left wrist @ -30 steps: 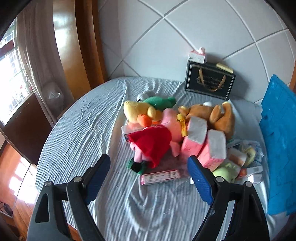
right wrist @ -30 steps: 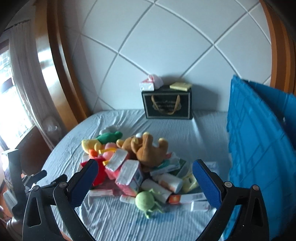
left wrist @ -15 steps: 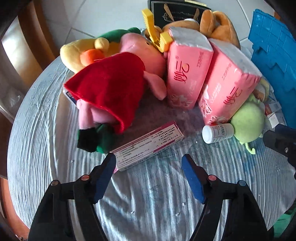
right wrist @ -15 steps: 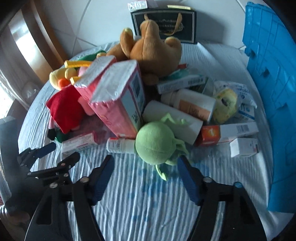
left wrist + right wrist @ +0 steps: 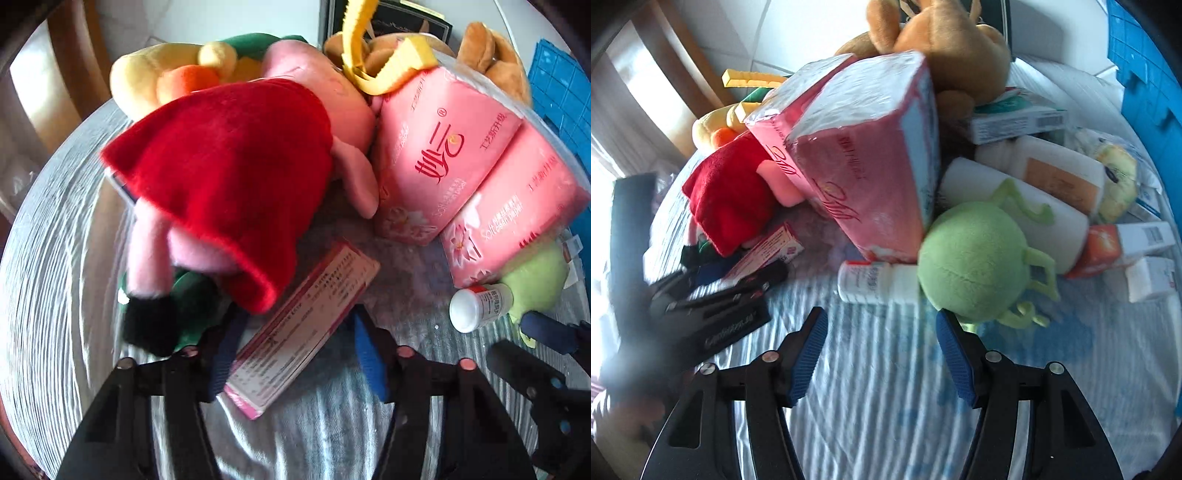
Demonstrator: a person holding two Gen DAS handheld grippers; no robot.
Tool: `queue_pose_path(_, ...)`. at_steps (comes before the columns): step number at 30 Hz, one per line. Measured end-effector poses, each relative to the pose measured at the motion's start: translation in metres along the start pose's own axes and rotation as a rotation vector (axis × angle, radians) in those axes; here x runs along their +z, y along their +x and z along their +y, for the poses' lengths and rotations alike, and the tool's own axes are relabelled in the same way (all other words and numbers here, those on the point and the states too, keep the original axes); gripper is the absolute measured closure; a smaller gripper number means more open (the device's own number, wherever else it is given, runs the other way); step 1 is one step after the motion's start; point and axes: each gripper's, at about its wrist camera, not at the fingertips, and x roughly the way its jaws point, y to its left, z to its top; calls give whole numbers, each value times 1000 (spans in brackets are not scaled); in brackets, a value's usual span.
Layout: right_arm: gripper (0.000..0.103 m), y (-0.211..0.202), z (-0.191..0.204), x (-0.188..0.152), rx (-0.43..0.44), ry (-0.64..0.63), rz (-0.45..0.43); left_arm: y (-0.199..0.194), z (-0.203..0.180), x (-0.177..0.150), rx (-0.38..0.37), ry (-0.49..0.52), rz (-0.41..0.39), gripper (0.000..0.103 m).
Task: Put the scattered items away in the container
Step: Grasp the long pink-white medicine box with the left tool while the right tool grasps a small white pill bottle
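2 grippers face the pile. The left gripper (image 5: 295, 350) straddles the pink-edged medicine box (image 5: 301, 328), jaws spread to either side and not yet clenched; the box lies flat on the striped sheet (image 5: 55, 295), its far end tucked under the red-dressed pig plush (image 5: 229, 177). Close squarely on the long sides, then draw it back before lifting so the plush doesn't drag. The right gripper (image 5: 881, 350) is released, empty, just short of the white pill bottle (image 5: 879, 282). The blue crate (image 5: 1145, 55) stands at far right.
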Motion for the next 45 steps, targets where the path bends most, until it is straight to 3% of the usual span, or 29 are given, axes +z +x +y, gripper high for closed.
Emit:
queue_pose_path(3,41,8,5,-2,-43,-10,-42,-6,1,-8,18,-52,-22,57)
queue_pose_path(12,41,17,10,-7,-72,-42,-107,-11,-18,-14,29,-56,-42,57)
queue_pose_path(16,40,12,2,-10,-30,-3,-126,-15,-26,-21,36,-67,-50,57)
queue_pose_path(18,34,11,2,-12,-14,-2,-132,-18,-31,-24,40,-71,-57,57)
queue_pose_path(23,34,8,5,-15,-28,-20,-132,-25,-39,-34,40,-80,-72,63)
queue_pose_path(25,41,7,10,-17,-69,-49,-127,-29,-46,-39,36,-70,-81,69)
queue_pose_path(26,52,7,13,-19,-109,-64,-125,-31,-49,-42,34,-66,-84,70)
queue_pose_path(30,52,-1,15,-29,-98,-73,-117,-39,-58,-55,28,-68,-81,73)
queue_pose_path(37,52,-50,35,-41,-74,-127,-193,-79,-72,-65,10,-71,-119,75)
queue_pose_path(42,52,-90,35,-19,-86,-138,-287,-124,-79,-59,3,-68,-193,76)
queue_pose_path(45,52,-118,40,-14,-100,-137,-342,-147,-37,-38,-6,-52,-256,76)
